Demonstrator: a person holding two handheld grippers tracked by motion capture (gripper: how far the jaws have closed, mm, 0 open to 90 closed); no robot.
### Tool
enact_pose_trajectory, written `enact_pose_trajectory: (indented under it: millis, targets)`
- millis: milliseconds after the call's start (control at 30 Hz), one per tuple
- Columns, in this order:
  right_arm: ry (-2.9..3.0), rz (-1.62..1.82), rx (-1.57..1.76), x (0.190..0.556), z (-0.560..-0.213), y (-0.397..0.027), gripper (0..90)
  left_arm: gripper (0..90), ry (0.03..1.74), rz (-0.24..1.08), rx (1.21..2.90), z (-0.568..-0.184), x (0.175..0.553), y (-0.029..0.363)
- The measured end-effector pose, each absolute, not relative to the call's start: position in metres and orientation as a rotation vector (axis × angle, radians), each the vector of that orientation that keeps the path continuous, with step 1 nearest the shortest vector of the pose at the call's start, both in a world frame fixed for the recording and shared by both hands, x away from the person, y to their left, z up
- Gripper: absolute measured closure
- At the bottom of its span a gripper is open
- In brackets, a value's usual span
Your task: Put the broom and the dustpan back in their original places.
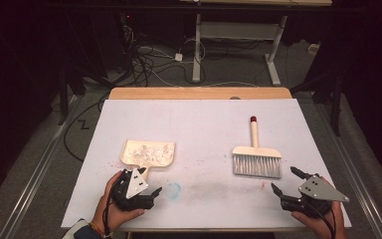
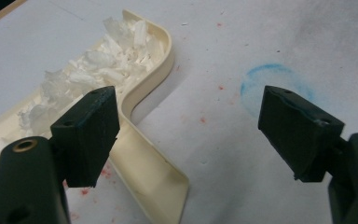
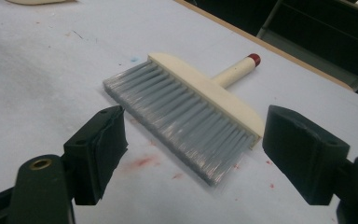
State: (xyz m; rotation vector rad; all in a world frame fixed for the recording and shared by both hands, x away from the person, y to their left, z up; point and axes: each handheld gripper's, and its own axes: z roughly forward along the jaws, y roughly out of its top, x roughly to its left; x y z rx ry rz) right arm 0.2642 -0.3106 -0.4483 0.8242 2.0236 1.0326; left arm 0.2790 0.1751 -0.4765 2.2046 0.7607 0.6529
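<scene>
Hovering wide open, empty: left gripper (image 1: 146, 191) by dustpan (image 1: 148, 154) handle near desk's front-left edge; right gripper (image 1: 287, 182) before brush (image 1: 256, 158), front-right. Risk: clumsy grab tips dustpan, spills white shreds (image 2: 103, 60).

Dustpan (image 1: 148, 154) holding shavings (image 1: 148, 149) lies left of the brush (image 1: 256, 158)

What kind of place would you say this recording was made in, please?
Probably a lab or workshop test station: a white-covered table holding a dustpan and brush, loose cables on the floor, and a bare desk frame behind.
</scene>
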Motion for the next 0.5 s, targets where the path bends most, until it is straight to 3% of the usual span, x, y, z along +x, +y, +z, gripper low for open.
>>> enact_pose_trajectory:
  millis: [500]
  targets:
    - [2.02, 1.068, 0.86, 0.2656, -0.4462, -0.3159, 22.0, 20.2, 0.765, 0.653, 2.216, -0.4777, 0.2819, 0.171]
